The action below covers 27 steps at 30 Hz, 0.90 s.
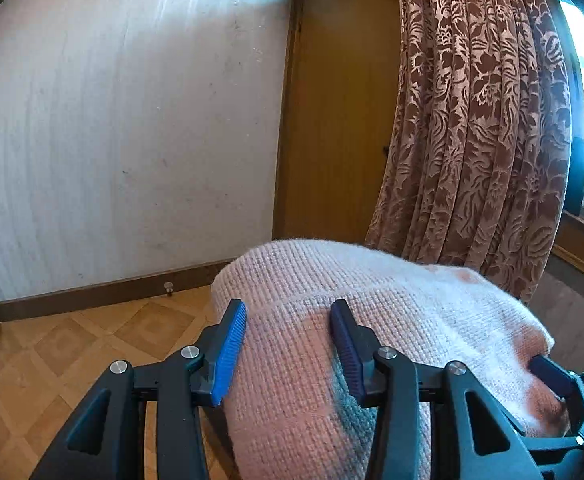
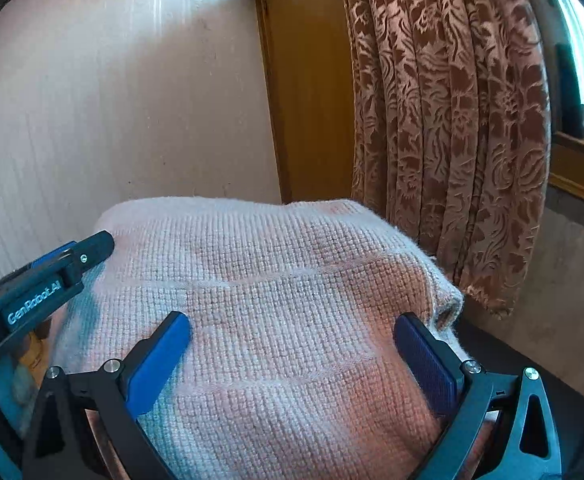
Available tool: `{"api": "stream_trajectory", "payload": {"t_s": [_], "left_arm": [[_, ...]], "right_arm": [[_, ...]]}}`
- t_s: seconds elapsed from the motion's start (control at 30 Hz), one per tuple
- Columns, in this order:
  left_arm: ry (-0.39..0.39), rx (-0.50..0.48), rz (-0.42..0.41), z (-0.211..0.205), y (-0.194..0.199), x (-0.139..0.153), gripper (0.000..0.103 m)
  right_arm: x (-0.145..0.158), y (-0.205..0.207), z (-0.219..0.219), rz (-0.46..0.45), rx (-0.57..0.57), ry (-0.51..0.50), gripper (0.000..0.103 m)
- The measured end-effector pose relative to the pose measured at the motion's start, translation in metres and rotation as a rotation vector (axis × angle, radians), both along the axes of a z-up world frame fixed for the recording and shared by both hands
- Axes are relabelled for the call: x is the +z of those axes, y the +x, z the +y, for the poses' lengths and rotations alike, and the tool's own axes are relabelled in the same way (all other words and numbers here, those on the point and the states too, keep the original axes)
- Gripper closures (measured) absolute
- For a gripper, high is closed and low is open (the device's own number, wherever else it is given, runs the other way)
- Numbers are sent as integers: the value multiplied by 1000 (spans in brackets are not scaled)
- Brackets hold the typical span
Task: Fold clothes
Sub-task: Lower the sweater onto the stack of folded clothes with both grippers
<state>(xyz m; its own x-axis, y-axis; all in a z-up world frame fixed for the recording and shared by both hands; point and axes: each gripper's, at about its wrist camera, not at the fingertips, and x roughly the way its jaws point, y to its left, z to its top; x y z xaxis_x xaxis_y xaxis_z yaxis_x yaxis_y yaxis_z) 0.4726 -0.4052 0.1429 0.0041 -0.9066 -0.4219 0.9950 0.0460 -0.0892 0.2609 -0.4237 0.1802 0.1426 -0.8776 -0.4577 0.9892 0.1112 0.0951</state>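
Pink knit fills both views: a thick folded sweater (image 2: 275, 320), bundled into a compact stack and carried up off the floor, with the wall, a wooden door (image 1: 340, 120) and a patterned curtain (image 1: 480, 128) behind it. In the right wrist view the right gripper (image 2: 292, 360) has its blue fingers (image 2: 159, 364) set wide on either flank of the bundle, pressing against the wool, so it looks clamped across the full width. The left gripper (image 1: 287, 352) comes in from the bundle's left end: in its own view the fingers (image 1: 229, 354) are spread about halfway, one pad along the outer edge of the knit, the other lying on top of the fabric. Whether they truly pinch a layer or just steady it, I cannot tell.

No desk shows anywhere, only the parquet floor (image 1: 71, 352) and skirting board below the load.

As for progress, my read is that the folding itself is largely done on this garment. Layered edges show along the top and at the right-hand corner, and the shape is tidy. What seems left is setting it down somewhere and letting go. Whether other clothes still wait to be folded, the frames do not show.
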Motion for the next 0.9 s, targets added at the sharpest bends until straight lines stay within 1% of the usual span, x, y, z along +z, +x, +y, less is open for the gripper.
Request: {"api": "stream_trajectory", "payload": {"t_s": [0.1, 0.17, 0.27, 0.33, 0.43, 0.5, 0.6, 0.73, 0.83, 0.9], "left_arm": [[-21, 30, -23, 12, -7, 3, 57], [-12, 47, -34, 8, -16, 6, 57], [-47, 94, -63, 22, -18, 15, 57], [-65, 121, -70, 25, -19, 20, 57], [-85, 153, -77, 27, -21, 25, 57], [-44, 160, -101, 16, -28, 16, 57], [-62, 204, -161, 13, -38, 3, 58], [-64, 215, -210, 2, -41, -2, 58], [-33, 209, -243, -28, -39, -5, 58], [-4, 224, -275, -59, -35, -10, 58]], "right_arm": [[4, 2, 17, 8, -12, -28, 0], [5, 2, 23, 17, -7, -18, 0], [9, 0, 35, 24, -13, -34, 0], [13, -2, 42, 51, -29, -49, 0], [16, -3, 50, 64, -60, -57, 0], [12, 1, 48, 82, -39, -28, 0], [0, 3, 44, 90, -23, -3, 0], [-13, -5, 40, 33, 2, 25, 0], [-15, -12, 21, -4, 18, 50, 0], [-15, -14, 5, -14, 25, 64, 0]]}}
